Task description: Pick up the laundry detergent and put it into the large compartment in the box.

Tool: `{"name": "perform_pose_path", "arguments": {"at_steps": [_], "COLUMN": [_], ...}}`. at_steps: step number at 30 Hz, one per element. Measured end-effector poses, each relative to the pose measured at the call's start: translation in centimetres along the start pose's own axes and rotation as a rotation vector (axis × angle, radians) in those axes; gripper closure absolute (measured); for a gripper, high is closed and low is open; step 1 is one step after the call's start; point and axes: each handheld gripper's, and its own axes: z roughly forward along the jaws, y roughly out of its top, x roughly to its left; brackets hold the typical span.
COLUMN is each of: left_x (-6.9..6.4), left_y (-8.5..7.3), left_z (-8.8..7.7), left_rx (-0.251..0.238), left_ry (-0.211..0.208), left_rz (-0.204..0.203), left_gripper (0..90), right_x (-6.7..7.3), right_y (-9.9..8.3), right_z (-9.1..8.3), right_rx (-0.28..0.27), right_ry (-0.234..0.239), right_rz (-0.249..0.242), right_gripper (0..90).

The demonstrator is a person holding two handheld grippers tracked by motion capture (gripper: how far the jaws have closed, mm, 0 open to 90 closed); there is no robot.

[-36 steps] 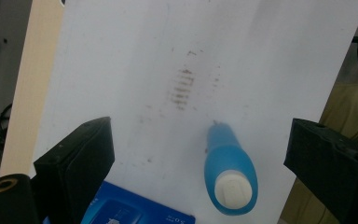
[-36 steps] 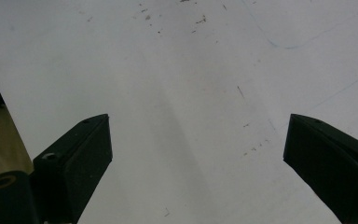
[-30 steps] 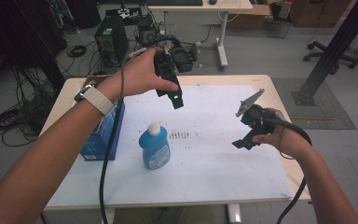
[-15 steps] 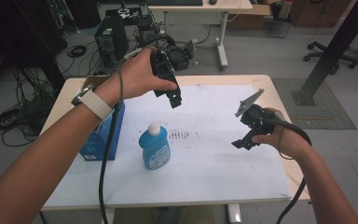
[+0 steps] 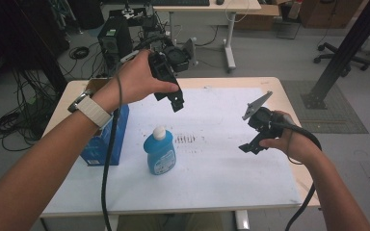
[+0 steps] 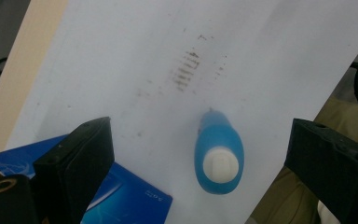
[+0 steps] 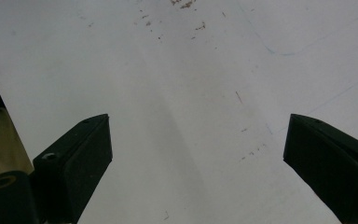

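A: Left tool [image 5: 172, 98] had drifted slightly toward the desk's [image 5: 231, 192] far edge over the last second, jaws spread wide, holding nothing. Right tool [image 5: 250, 143] barely moved, equally wide and empty.

B: Bottle [image 6: 218, 158]?

A: Upright on the desk, just beside the blue box [image 5: 107, 139], below the left tool; probably lining up a grasp. Label unreadable; box cut off in the left gripper view.

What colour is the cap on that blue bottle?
White. The bottle has a white cap, clearest in the left gripper view, seen from above.
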Motion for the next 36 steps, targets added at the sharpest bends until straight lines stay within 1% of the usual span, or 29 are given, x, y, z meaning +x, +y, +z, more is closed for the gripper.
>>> {"name": "perform_pose_path", "arguments": {"at_steps": [7, 9, 14, 17, 19, 21, 22, 29, 33, 36], "left_x": [-0.1, -0.2, -0.4, -0.3, -0.2, -0.2, -0.1, 0.0, 0.0, 0.0], "left_y": [-0.5, -0.7, -1.0, -1.3, -1.5, -1.6, -1.8, -2.6, -2.9, -3.2], "left_z": [0.2, 0.4, 0.7, 0.9, 1.0, 1.1, 1.2, 1.9, 2.1, 2.3], "left_rx": [0.014, 0.023, 0.025, 0.033, 0.030, 0.031, 0.033, 0.040, 0.054, 0.055], "left_ry": [-0.015, -0.019, -0.026, -0.027, -0.035, -0.037, -0.033, -0.055, -0.047, -0.055], "left_rz": [-0.011, -0.024, -0.034, -0.046, -0.055, -0.059, -0.067, -0.077, -0.087, -0.096], "left_gripper": [8.4, 8.4, 8.7, 8.8, 8.8, 8.9, 9.0, 9.0, 9.1, 9.1], "right_x": [0.0, 0.1, 0.1, 0.1, 0.1, 0.1, 0.1, 0.1, 0.1, 0.1], "right_y": [0.0, 0.1, 0.1, 0.1, 0.1, 0.1, 0.2, 0.3, 0.4, 0.4], "right_z": [0.0, 0.0, 0.1, 0.1, 0.2, 0.1, 0.2, 0.4, 0.5, 0.5], "right_rx": [0.002, -0.001, -0.001, 0.003, 0.000, 0.002, 0.001, 0.002, 0.002, 0.005], "right_ry": [0.000, -0.001, 0.000, 0.001, 0.003, 0.000, 0.000, 0.004, 0.006, 0.005], "right_rz": [-0.006, -0.005, -0.004, -0.007, -0.007, -0.006, -0.006, -0.011, -0.011, -0.012], "right_gripper": [8.0, 8.0, 7.9, 8.0, 7.9, 8.0, 8.0, 8.0, 7.9, 7.9]}}
